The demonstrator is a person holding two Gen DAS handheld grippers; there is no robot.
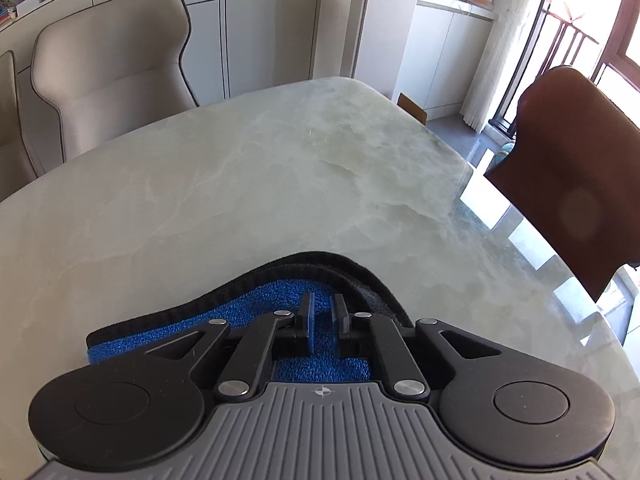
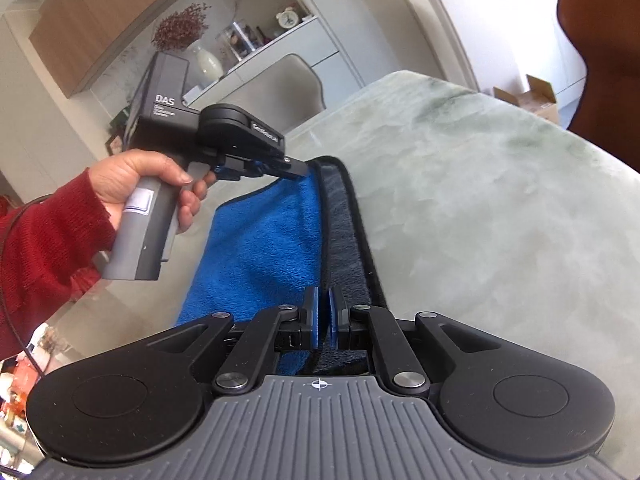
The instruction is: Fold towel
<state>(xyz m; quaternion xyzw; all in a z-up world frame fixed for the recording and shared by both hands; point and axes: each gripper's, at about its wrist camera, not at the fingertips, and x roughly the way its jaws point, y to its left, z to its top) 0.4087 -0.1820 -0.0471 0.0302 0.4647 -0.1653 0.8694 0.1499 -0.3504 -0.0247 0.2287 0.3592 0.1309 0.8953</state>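
The towel [image 2: 264, 240] is blue on one side and dark grey on the other, with a black hem. It is lifted off the pale marble table [image 2: 500, 208] and hangs between both grippers. My right gripper [image 2: 323, 300] is shut on one towel corner. My left gripper [image 2: 298, 170], held by a hand in a red sleeve, is shut on the far corner. In the left wrist view the left gripper [image 1: 322, 306] pinches the towel [image 1: 260, 300], whose edge curls up around the fingers.
A beige chair [image 1: 112, 68] stands at the table's far side. A brown chair [image 1: 572, 184] stands at the right edge, also in the right wrist view [image 2: 600, 52]. Cabinets and shelves line the walls. The marble table [image 1: 280, 168] stretches ahead.
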